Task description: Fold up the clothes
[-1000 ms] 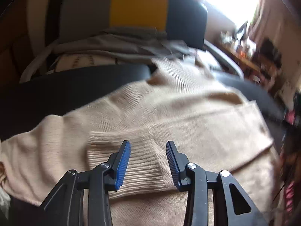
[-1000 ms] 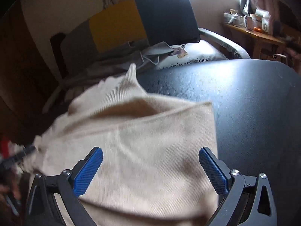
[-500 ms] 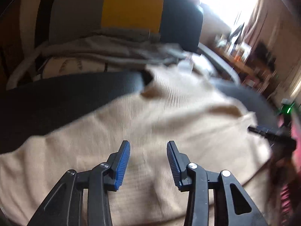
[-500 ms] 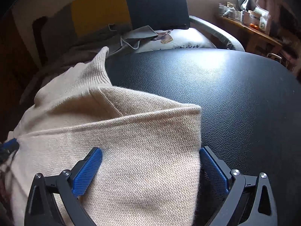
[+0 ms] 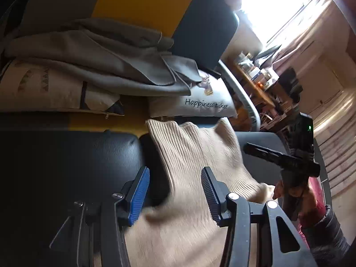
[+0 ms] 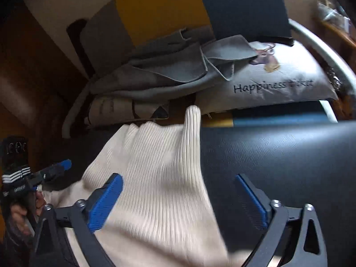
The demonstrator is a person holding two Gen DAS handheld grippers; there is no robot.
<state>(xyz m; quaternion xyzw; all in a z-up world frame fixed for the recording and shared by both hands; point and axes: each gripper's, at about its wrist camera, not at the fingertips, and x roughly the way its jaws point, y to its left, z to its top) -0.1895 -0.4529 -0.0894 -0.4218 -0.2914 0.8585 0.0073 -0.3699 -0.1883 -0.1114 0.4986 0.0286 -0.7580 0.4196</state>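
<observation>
Your left gripper (image 5: 175, 197) has just been widening and your right gripper (image 6: 184, 200) narrowing, both gaping unclamped over the soft, light beige sweater (image 5: 191, 155); pinch its ribbed collar corners.

A beige ribbed sweater (image 6: 155, 178) lies on the black padded table (image 6: 278, 155).

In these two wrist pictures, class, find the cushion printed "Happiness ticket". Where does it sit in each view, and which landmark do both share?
Left wrist: the cushion sits just right of centre, above the beige sweater, partly under grey cloth.
Right wrist: the cushion sits upper right, beyond the black surface.
Shared landmark: the yellow panel behind it.
</observation>
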